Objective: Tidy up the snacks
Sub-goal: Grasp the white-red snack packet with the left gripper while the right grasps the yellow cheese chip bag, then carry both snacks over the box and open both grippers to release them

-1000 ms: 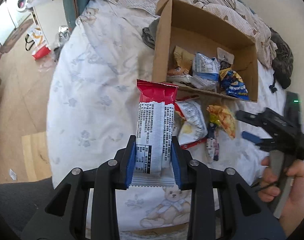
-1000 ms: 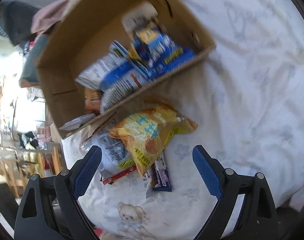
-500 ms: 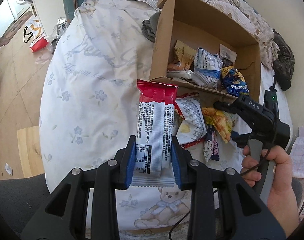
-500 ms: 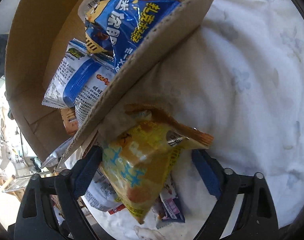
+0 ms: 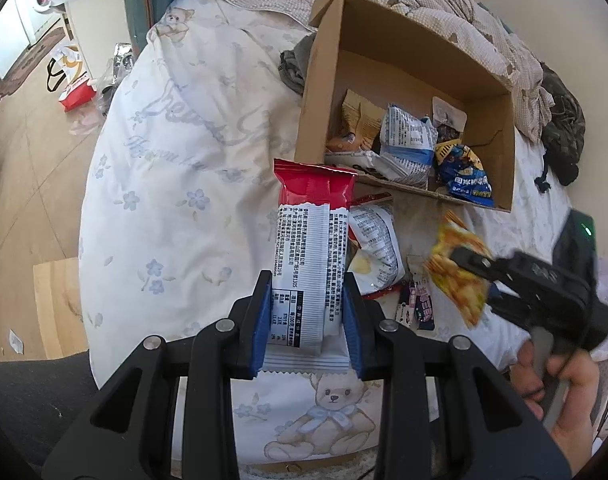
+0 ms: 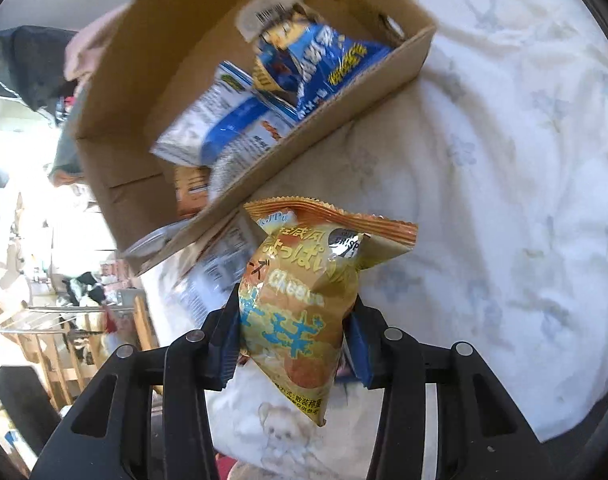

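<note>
The box (image 5: 404, 92) stood open on the bed (image 5: 175, 152) and served as the landmark. The left gripper (image 5: 307, 320) clenched a red packet (image 5: 310, 248), held upright just in front of the box's near wall. The right gripper (image 6: 291, 344) had just been closing and now gripped a yellow bag (image 6: 304, 296), lifted off the bed in front of the same wall. A blue bag (image 6: 316, 60) lay inside the box. More packets (image 5: 374, 248) lay on the bed just before the box.
</note>
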### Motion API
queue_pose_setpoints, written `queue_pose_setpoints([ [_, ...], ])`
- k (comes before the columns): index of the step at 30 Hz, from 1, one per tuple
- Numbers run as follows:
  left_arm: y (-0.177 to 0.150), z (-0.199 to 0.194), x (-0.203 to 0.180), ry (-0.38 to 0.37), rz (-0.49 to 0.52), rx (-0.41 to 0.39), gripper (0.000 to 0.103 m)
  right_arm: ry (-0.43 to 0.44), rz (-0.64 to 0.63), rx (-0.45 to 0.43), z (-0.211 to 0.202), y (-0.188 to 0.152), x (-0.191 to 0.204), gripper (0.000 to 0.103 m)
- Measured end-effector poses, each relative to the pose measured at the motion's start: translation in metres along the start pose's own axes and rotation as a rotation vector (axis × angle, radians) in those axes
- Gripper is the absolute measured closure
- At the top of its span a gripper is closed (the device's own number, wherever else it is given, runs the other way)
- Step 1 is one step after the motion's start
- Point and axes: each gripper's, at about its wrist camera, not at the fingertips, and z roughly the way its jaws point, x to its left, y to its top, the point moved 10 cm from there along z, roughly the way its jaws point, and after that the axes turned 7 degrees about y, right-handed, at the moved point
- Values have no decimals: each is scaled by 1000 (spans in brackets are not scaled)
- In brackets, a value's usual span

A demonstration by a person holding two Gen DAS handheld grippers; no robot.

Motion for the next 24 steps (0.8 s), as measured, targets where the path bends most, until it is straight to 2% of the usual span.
queue_pose_setpoints([
  [6,7,-4,10,38,-15,-45,75,62,-48,-36,-28,-18,21,56],
  [14,19,-28,19,121,21,-178,75,156,-280,-186,-75,-11,84,56],
  [18,30,-45,21,128,17,-236,75,176,-385,-276,-104,-7,109,56],
  [21,39,-56,20,115,0,-249,75,208,-418,-357,-127,0,124,56],
  [24,52,-70,13,101,8,-271,75,209,-449,-400,-142,9,135,56],
])
